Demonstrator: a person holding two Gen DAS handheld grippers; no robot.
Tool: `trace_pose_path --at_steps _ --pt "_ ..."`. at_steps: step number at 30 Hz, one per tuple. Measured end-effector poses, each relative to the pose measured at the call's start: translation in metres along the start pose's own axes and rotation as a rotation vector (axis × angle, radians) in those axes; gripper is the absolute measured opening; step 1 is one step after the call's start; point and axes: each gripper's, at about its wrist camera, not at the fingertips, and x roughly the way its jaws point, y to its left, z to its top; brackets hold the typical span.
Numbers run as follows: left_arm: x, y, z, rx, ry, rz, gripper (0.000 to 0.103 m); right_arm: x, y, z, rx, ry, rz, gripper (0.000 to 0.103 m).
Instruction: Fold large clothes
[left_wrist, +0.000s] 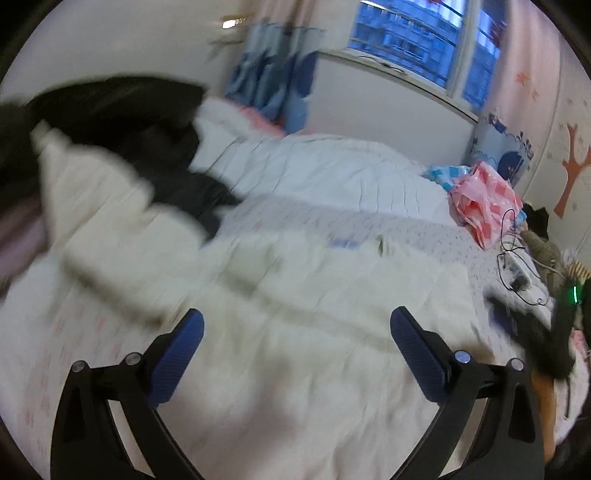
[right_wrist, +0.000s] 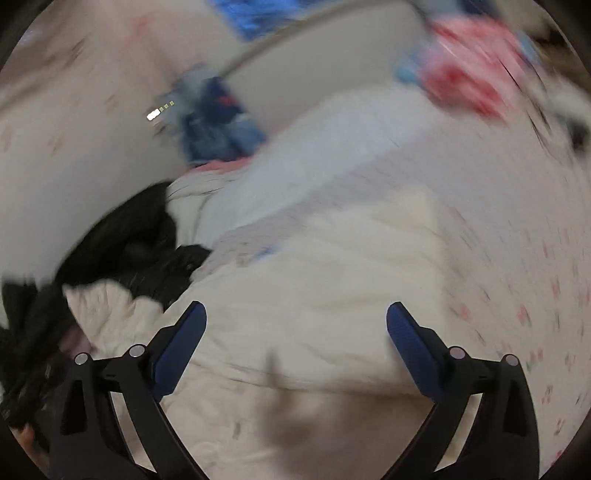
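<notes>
Left wrist view: left gripper (left_wrist: 297, 325) spread wide, empty, over cream garment (left_wrist: 258, 295) lying flat on bed (left_wrist: 332, 166). Right gripper (right_wrist: 295, 319) likewise spread, empty. Heavy blur. Best pinch one layer at an edge, both sides level.

The bed (left_wrist: 332, 177) carries a cream garment (left_wrist: 258, 295) spread flat across its middle; the space above it is open. Toward the far left corner a heap of black clothing (left_wrist: 122, 118) rises and overlaps the cream garment's edge. At the right edge lie a pink checked bag (left_wrist: 484, 199) and tangled black cables (left_wrist: 513, 266). Between the heap and the bag, the white bedding is bare.
</notes>
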Motion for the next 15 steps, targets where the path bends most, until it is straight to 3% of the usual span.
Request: trace_pose_path --at_steps 2,5,8,9,11,14,15 --pt "0.04 -0.013 0.021 0.014 0.039 0.003 0.097 0.005 -0.027 -0.004 0.055 0.019 0.007 0.095" --pt "0.116 -0.023 0.027 0.024 0.179 0.042 0.097 0.022 -0.051 -0.013 0.111 0.084 -0.013 0.095" --pt "0.198 -0.014 -0.004 0.022 0.428 0.099 0.097 0.026 -0.054 -0.018 0.107 0.103 -0.015 0.095" --pt "0.213 -0.013 -0.018 0.04 0.445 0.118 0.098 0.027 -0.052 -0.018 0.105 0.106 -0.007 0.095" --pt "0.21 -0.02 -0.024 0.099 0.403 0.15 0.098 0.029 -0.052 -0.018 0.095 0.115 -0.013 0.095" --pt "0.18 -0.02 -0.012 0.129 0.355 0.124 0.097 0.031 -0.054 -0.017 0.095 0.117 -0.021 0.095" --pt "0.159 -0.015 -0.006 0.147 0.299 0.151 0.097 0.031 -0.054 -0.017 0.1 0.116 -0.019 0.095"
